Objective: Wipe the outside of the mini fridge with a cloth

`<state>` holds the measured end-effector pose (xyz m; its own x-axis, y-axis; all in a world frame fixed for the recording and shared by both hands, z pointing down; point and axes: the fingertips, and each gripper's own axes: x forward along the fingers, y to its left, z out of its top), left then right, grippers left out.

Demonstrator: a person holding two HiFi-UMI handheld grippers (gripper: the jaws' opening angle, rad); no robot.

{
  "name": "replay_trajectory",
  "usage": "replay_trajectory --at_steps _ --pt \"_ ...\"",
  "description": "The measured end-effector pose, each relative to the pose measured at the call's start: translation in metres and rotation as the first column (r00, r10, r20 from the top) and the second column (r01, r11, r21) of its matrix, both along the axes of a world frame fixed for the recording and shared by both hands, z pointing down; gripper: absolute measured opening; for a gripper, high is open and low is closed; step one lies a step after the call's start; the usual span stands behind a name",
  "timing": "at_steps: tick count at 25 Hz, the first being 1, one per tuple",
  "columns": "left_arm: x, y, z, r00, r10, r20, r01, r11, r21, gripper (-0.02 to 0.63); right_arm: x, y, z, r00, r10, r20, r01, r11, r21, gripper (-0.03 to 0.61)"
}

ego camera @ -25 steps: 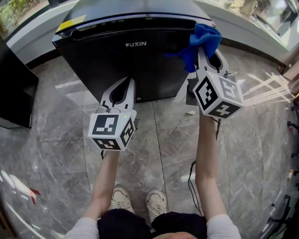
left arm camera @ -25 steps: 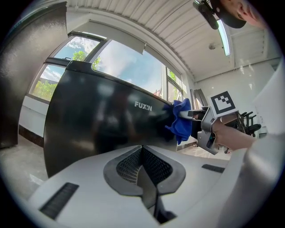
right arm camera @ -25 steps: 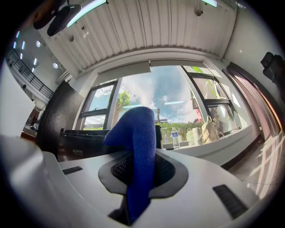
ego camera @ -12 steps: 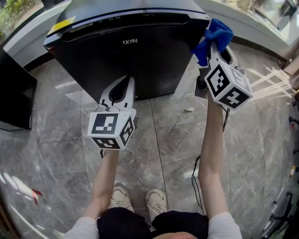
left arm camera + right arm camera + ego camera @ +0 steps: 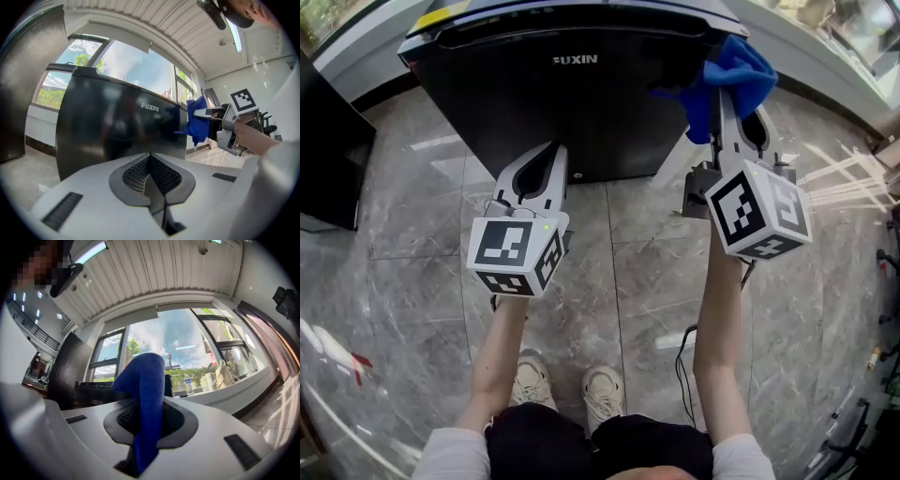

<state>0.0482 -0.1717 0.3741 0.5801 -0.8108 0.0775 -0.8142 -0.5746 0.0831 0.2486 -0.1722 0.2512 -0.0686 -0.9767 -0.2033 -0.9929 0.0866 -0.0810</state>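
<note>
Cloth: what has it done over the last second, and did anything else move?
The right gripper swept the cloth rightward, past the upper right front corner of the fridge, then brought it back left onto that corner. Its jaws stayed shut on the cloth throughout. The left gripper stayed low in front of the fridge, jaws shut and empty.

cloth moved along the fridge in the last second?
Yes. The cloth slid right, off the fridge door's corner, then came back to its right edge, now lower than the logo.
</note>
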Motion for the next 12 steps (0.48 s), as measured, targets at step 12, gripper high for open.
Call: replay_trajectory --at_steps 12 --pt "-0.095 0.005 -0.002 0.986 -0.159 -0.040 0.158 0.987 -0.014 0.005 -0.205 -0.004 0.039 0.908 -0.417 0.031 0.418 0.906 -0.066 0.075"
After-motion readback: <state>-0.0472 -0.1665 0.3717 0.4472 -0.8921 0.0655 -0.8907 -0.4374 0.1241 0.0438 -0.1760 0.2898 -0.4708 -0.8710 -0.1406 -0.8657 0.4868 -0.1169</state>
